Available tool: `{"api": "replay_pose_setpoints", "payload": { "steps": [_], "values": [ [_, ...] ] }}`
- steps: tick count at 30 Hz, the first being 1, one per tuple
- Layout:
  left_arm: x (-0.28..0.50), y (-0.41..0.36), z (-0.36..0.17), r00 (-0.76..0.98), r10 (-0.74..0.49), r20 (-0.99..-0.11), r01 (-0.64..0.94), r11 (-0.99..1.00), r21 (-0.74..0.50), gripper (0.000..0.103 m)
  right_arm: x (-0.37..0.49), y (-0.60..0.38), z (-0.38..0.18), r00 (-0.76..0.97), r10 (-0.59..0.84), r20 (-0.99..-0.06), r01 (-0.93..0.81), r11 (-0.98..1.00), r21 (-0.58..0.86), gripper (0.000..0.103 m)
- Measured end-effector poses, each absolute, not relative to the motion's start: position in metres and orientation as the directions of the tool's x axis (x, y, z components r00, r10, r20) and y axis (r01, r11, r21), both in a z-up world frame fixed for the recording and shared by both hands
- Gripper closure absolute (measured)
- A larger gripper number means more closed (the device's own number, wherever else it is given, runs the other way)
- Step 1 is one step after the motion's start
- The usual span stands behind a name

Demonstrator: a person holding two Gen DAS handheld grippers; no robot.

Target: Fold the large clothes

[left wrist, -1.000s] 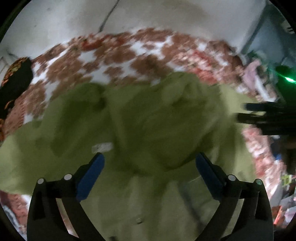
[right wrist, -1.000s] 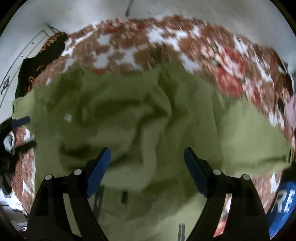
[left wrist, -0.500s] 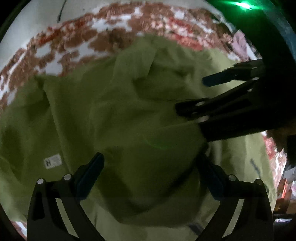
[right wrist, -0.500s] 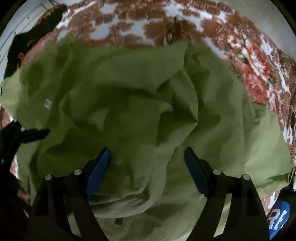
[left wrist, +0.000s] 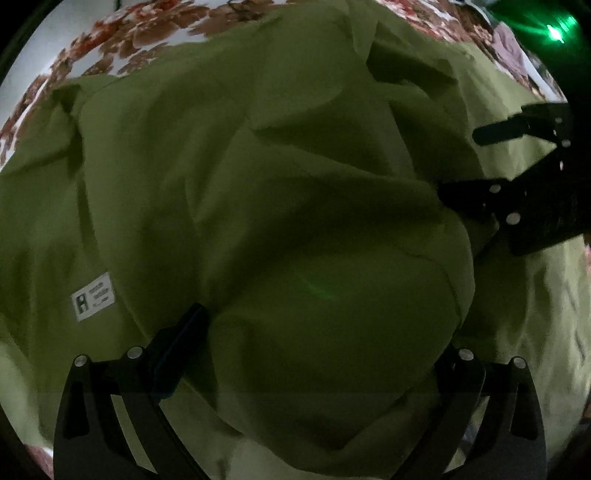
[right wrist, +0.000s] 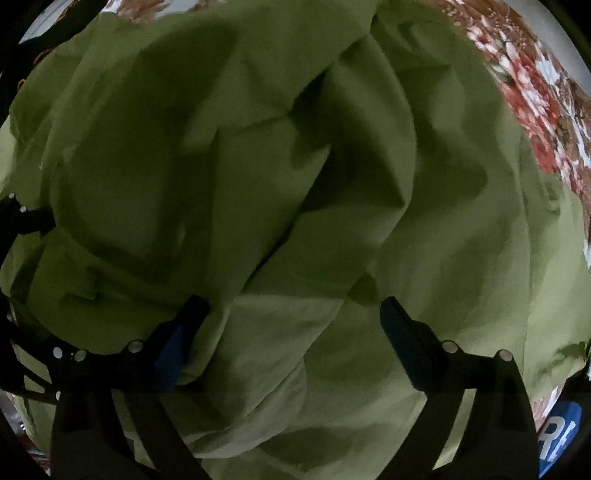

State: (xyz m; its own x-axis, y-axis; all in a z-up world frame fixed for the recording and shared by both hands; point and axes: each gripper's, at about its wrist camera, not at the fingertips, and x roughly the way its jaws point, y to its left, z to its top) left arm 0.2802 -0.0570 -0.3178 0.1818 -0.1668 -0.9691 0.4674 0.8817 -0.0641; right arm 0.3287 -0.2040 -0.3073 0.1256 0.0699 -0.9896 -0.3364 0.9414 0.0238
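A large olive-green garment [left wrist: 295, 184] lies crumpled over a floral bedspread [left wrist: 110, 48] and fills both views [right wrist: 295, 166]. A white label [left wrist: 93, 295] shows on it at the left. My left gripper [left wrist: 317, 332] is open, low over a raised fold that bulges between its fingers and hides the right fingertip. My right gripper [right wrist: 295, 314] is open, its blue pads [right wrist: 177, 343] pressed close to the cloth. The right gripper also shows in the left wrist view [left wrist: 517, 177], and the left one at the left edge of the right wrist view [right wrist: 22, 218].
The floral bedspread shows at the right of the right wrist view [right wrist: 546, 122]. A blue object with white letters [right wrist: 557, 439] sits at the lower right. A green light [left wrist: 554, 31] glows at the top right.
Both grippers have come down much closer to the green garment, which now fills the views. Both stay open. The right gripper has moved toward the right edge of the left wrist view.
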Motion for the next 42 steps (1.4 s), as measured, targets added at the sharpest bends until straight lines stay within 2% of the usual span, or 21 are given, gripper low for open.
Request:
{"api": "replay_pose_setpoints", "payload": {
  "steps": [10,15,18,21,24,28,33,38,42],
  "values": [
    [0.264,-0.024,-0.2,0.353,-0.268,-0.896,0.409,0.906,-0.109,0.005,0.3,-0.211,-0.22,0.296,0.126,-0.947,-0.342,0.939,0.018,0.011],
    [0.279,-0.032,-0.177,0.408,-0.275,-0.871,0.39,0.915,-0.106,0.005,0.285,-0.212,-0.202,0.298,0.15,-0.943,-0.348,0.937,0.039,0.011],
    [0.288,-0.044,-0.188,0.392,-0.272,-0.879,0.418,0.904,-0.093,0.005,0.277,-0.205,-0.209,0.276,0.153,-0.949,-0.362,0.931,0.045,0.011],
    [0.3,-0.063,-0.213,0.295,-0.339,-0.893,0.471,0.865,-0.172,0.005,0.274,-0.198,-0.223,0.256,0.166,-0.952,-0.373,0.926,0.061,0.011],
    [0.31,-0.078,-0.241,0.231,-0.351,-0.907,0.507,0.839,-0.195,0.005,0.274,-0.187,-0.24,0.226,0.171,-0.959,-0.41,0.91,0.066,0.011],
    [0.321,-0.09,-0.285,0.177,-0.294,-0.939,0.541,0.827,-0.156,0.005,0.276,-0.172,-0.268,0.197,0.153,-0.969,-0.49,0.871,0.038,0.011],
    [0.334,-0.083,-0.326,0.127,-0.25,-0.96,0.548,0.824,-0.142,0.004,0.277,-0.169,-0.307,0.134,0.117,-0.984,-0.509,0.86,0.033,0.011],
    [0.331,-0.087,-0.336,0.133,-0.231,-0.964,0.594,0.797,-0.109,0.004,0.274,-0.172,-0.321,0.128,0.118,-0.985,-0.488,0.872,0.041,0.009],
    [0.329,-0.092,-0.313,0.147,-0.226,-0.963,0.602,0.793,-0.094,0.005,0.276,-0.171,-0.309,0.114,0.093,-0.989,-0.452,0.891,0.032,0.009]
  ]
}}
